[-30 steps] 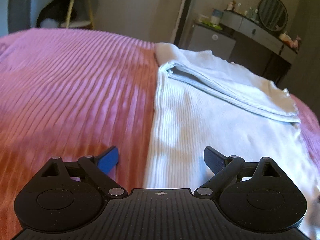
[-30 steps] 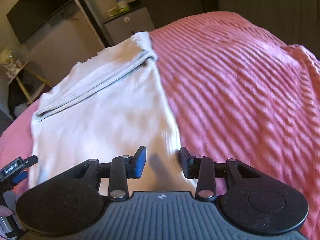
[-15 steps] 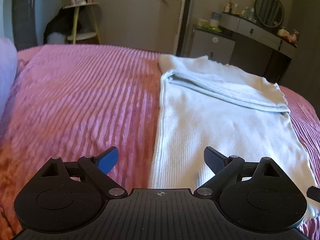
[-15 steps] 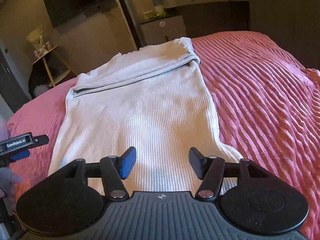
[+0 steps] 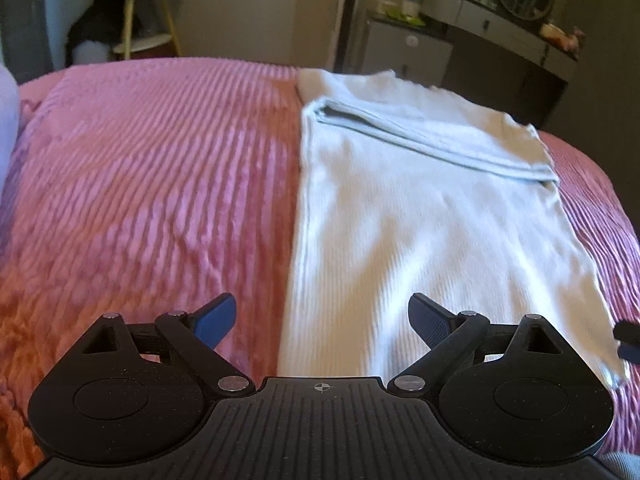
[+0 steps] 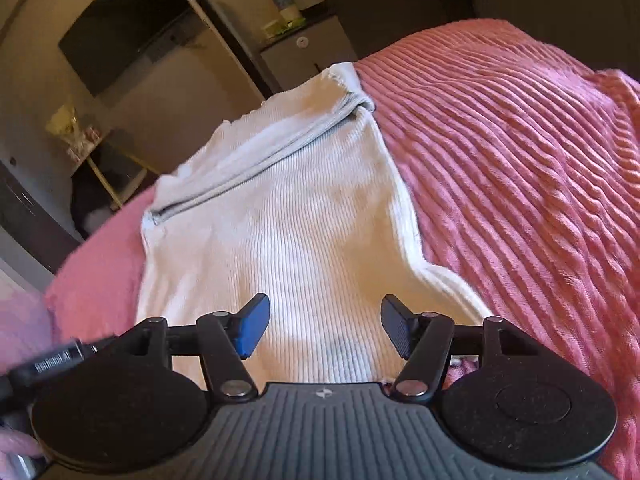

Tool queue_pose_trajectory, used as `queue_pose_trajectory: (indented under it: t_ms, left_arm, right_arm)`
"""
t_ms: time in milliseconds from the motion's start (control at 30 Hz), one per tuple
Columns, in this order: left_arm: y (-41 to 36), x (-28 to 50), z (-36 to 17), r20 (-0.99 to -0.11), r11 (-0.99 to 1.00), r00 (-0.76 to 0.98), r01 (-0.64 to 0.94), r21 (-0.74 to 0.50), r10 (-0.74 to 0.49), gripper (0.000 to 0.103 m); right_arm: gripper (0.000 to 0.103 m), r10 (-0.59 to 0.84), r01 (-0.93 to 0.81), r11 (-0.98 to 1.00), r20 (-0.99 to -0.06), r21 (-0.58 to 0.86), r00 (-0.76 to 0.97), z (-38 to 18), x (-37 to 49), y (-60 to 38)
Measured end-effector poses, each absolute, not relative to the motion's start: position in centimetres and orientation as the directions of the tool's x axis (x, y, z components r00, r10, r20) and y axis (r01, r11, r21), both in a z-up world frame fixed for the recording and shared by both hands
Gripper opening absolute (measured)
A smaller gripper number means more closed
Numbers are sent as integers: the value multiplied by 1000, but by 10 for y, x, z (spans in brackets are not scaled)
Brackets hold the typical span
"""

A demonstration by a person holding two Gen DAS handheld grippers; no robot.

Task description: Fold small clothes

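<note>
The pink ribbed bed [image 5: 152,184] carries the pale knit garment [image 5: 420,220] flat, its far end already doubled over, likely ready for another fold. Left hand-held gripper [image 5: 322,316] and right hand-held gripper [image 6: 325,324] hover, jaws apart, empty.

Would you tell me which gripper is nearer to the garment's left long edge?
Left. The left gripper straddles that edge of the white garment, one finger over the pink bedspread. The right gripper hangs over the garment's other side, near its right edge.
</note>
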State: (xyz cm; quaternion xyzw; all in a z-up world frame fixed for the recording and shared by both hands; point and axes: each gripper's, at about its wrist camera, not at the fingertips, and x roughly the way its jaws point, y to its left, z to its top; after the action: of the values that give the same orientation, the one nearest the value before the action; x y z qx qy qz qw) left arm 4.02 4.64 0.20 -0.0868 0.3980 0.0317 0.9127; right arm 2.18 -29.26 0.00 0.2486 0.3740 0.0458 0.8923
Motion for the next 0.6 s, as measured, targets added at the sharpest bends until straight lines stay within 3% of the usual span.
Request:
queue_pose_trajectory:
  t_ms: [167, 600]
  left_arm:
    - [43, 45, -5, -756, 984, 655, -130, -119, -4, 96]
    - [52, 49, -10, -781, 972, 624, -163, -167, -29, 96]
  right_arm:
    - [53, 256, 161, 865, -693, 475, 674, -14, 27, -315]
    - [51, 172, 172, 914, -737, 366, 654, -21, 35, -328]
